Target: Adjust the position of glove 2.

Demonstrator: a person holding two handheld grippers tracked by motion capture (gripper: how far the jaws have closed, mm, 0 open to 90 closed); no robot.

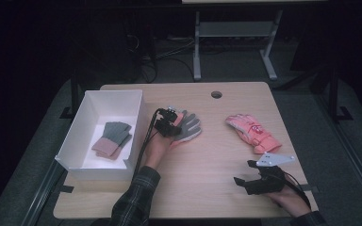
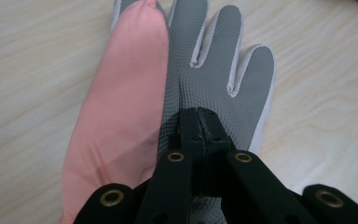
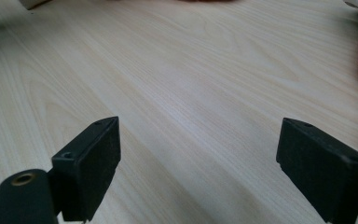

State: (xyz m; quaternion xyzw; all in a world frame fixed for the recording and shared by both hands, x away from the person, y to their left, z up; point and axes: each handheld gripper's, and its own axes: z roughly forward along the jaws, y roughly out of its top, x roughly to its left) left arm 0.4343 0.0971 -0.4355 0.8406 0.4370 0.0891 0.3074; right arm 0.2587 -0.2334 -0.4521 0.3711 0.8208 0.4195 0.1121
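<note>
One glove, the grey-palmed pink glove (image 2: 200, 84) lying just beside the white box (image 1: 136, 101) toward the table's left edge, is pinched in the closed left hand-held gripper (image 2: 199, 122), so lifting it boxward likely comes next, while the right hand-held gripper (image 3: 198, 168) idles open near the front edge.

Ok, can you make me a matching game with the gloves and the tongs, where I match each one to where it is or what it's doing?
Things:
1. grey and pink glove
2. knit gloves
3. pink ski glove
4. right tongs

States:
A. inside the white box
B. open, above bare table
C. pinched by the left tongs
D. lying alone on the table's right side

Pairs: 1-C, 2-A, 3-D, 4-B
</note>
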